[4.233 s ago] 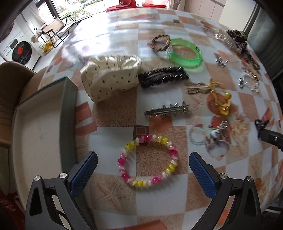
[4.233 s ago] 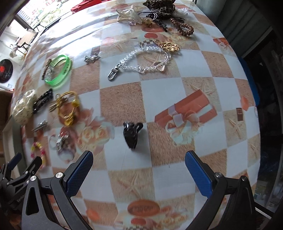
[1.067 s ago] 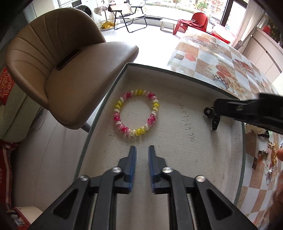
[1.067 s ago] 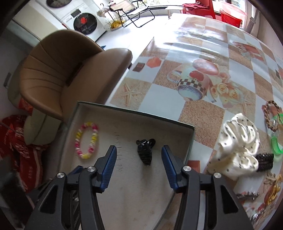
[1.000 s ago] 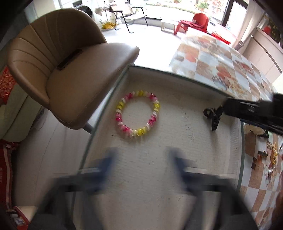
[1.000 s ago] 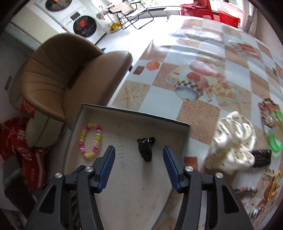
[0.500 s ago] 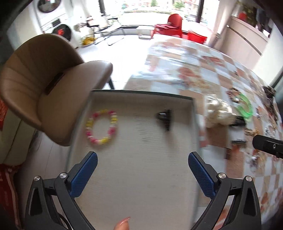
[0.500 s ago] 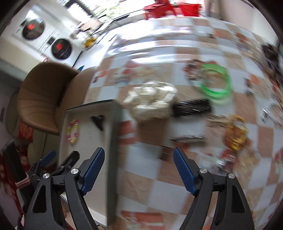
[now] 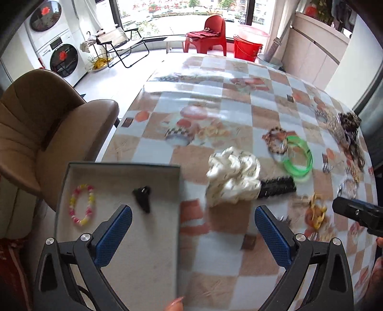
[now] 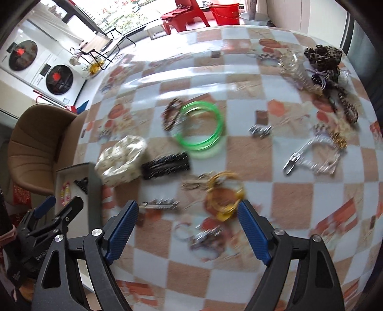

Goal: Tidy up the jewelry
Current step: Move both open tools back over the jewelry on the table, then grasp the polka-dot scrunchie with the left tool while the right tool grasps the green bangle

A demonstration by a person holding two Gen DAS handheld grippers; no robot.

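Grey-walled tray (image 9: 62, 191) holds only the beaded bracelet (image 9: 81, 207) and black claw clip (image 9: 143, 198); the green bangle (image 10: 199, 125), scrunchie (image 10: 121, 159) and many other pieces lie on the worktop (image 9: 215, 263). Left gripper (image 9: 192, 235) gapes empty; right gripper (image 10: 186, 230), jaws just widened, carries nothing.

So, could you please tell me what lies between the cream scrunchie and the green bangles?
The black hair clip lies between the cream scrunchie and green bangles, clearest in the right wrist view.

Daylight pours through the big window (image 9: 191, 14) ahead of me. A tan upholstered chair (image 9: 47, 134) sits at my left, two stacked washing machines (image 9: 55, 45) behind it, with a red plastic chair (image 9: 210, 33) and red bucket (image 9: 249, 47) on the pale floor (image 9: 134, 71).
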